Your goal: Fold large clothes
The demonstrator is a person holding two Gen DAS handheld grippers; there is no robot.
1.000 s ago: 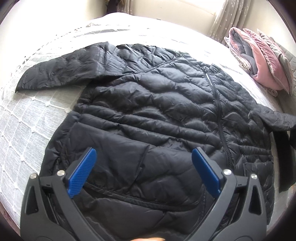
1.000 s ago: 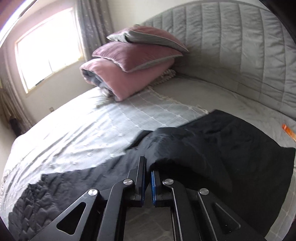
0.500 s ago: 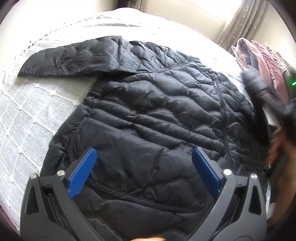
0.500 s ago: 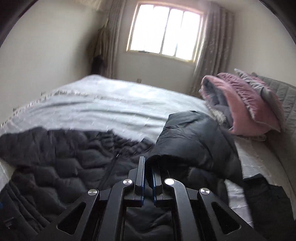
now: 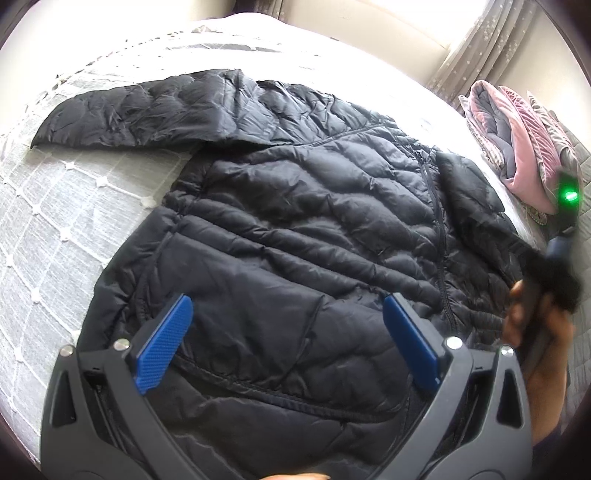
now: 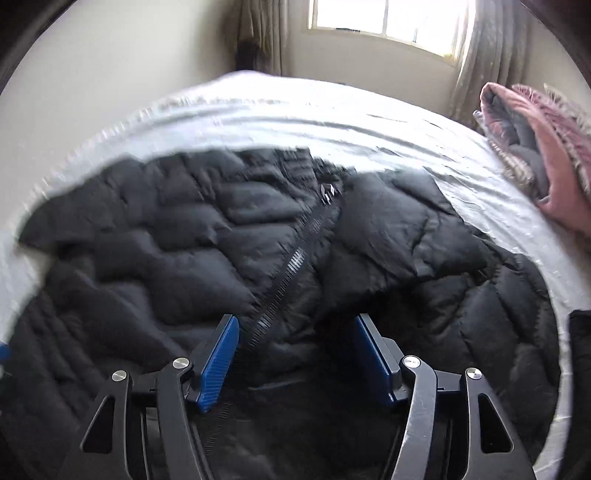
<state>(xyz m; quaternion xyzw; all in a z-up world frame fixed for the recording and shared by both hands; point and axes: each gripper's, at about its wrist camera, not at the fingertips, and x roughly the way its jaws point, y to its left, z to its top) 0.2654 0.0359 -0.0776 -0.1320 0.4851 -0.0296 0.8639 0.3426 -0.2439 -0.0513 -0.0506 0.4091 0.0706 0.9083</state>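
Note:
A black quilted puffer jacket (image 5: 295,229) lies front up on the bed, zipped, its left sleeve (image 5: 147,110) stretched out to the left. Its right sleeve (image 5: 469,184) is folded over the chest beside the zip. My left gripper (image 5: 288,332) is open and empty above the jacket's lower hem. My right gripper (image 6: 295,354) is open and empty just above the zip (image 6: 291,266), with the folded sleeve (image 6: 399,236) lying ahead of it. The hand holding the right gripper shows at the right edge of the left wrist view (image 5: 535,325).
The bed has a grey-white quilted cover (image 5: 55,229). A stack of pink and grey pillows and a folded blanket (image 5: 517,147) sits at the head of the bed, also in the right wrist view (image 6: 546,158). A window (image 6: 388,22) and curtains are behind.
My right gripper carried the right sleeve across onto the jacket's chest, then opened and let it go. The left gripper stayed open and barely moved.

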